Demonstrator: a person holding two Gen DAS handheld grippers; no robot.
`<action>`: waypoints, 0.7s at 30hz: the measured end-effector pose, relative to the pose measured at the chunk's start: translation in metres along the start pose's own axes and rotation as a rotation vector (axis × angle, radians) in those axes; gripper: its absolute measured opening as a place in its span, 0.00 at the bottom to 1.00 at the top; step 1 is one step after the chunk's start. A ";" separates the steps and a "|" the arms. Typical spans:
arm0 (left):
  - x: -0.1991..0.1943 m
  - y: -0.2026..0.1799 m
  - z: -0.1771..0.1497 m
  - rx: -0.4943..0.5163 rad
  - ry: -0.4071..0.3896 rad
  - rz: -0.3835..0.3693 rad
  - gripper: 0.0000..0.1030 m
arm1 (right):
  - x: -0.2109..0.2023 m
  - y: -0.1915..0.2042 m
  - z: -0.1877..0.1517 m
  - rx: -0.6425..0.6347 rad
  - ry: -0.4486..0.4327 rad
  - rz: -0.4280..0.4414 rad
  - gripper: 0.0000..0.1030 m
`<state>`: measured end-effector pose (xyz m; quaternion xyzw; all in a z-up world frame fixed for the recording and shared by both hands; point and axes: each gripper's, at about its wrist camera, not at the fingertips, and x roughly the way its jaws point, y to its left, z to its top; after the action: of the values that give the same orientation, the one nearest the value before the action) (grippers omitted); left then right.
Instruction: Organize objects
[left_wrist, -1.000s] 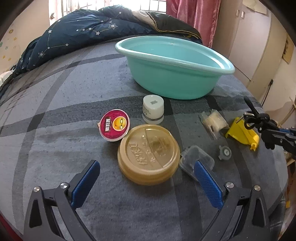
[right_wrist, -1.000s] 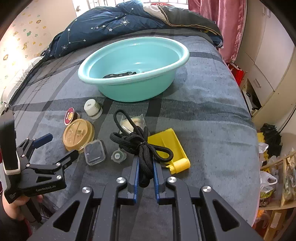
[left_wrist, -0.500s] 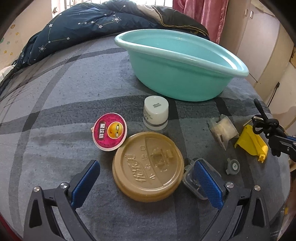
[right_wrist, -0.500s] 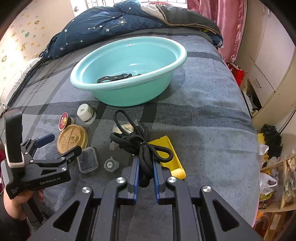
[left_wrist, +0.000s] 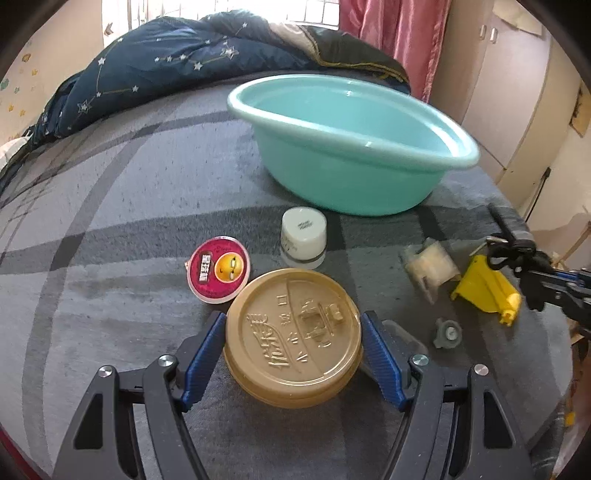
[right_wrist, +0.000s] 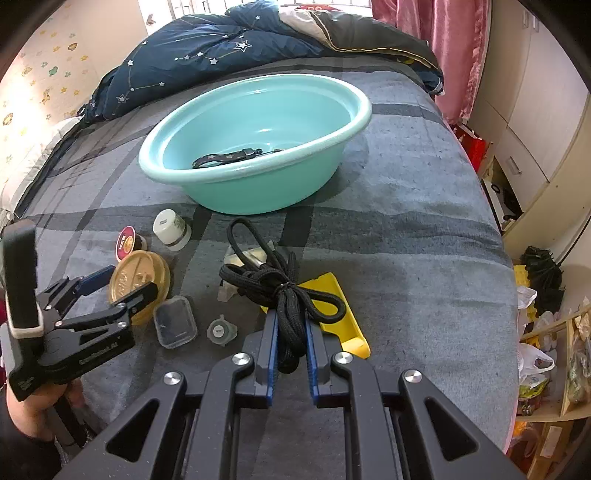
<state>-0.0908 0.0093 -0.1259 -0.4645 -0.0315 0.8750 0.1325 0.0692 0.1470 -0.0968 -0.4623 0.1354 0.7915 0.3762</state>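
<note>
A round gold lid (left_wrist: 291, 336) lies on the grey bed cover. My left gripper (left_wrist: 291, 321) straddles it and its jaws are closing, the blue pads (left_wrist: 207, 350) touching its rim on both sides. The right wrist view shows that gripper (right_wrist: 122, 284) over the same gold lid (right_wrist: 136, 277). My right gripper (right_wrist: 290, 321) is shut on a knotted bundle of black cord (right_wrist: 280, 280), held just above the cover. It shows at the right edge of the left wrist view (left_wrist: 546, 284). Behind stands a teal basin (right_wrist: 258, 177) with a black strap (right_wrist: 229, 158) inside.
Around the lid lie a red capsule (left_wrist: 218, 269), a white jar (left_wrist: 303, 236), a clear box (right_wrist: 174, 321), a grey cap (left_wrist: 447, 332), a translucent packet (left_wrist: 430, 266) and a yellow plastic piece (left_wrist: 484, 286). A dark duvet (right_wrist: 221, 48) is heaped behind. The bed's edge (right_wrist: 495, 240) drops off on the right.
The left gripper moved forward around the gold lid and its jaws came in from wide open to the lid's rim. The right gripper kept its hold on the cord and barely moved.
</note>
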 end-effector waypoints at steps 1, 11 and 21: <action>-0.004 0.000 0.001 0.004 -0.008 -0.005 0.75 | -0.001 0.000 0.000 0.000 -0.002 0.000 0.12; -0.023 -0.005 0.003 0.017 -0.036 -0.022 0.75 | -0.012 0.006 0.004 -0.013 -0.027 0.002 0.12; -0.041 -0.006 0.011 0.028 -0.073 -0.026 0.75 | -0.025 0.012 0.010 -0.025 -0.056 0.004 0.12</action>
<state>-0.0770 0.0055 -0.0855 -0.4301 -0.0301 0.8899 0.1491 0.0614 0.1323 -0.0720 -0.4445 0.1159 0.8065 0.3722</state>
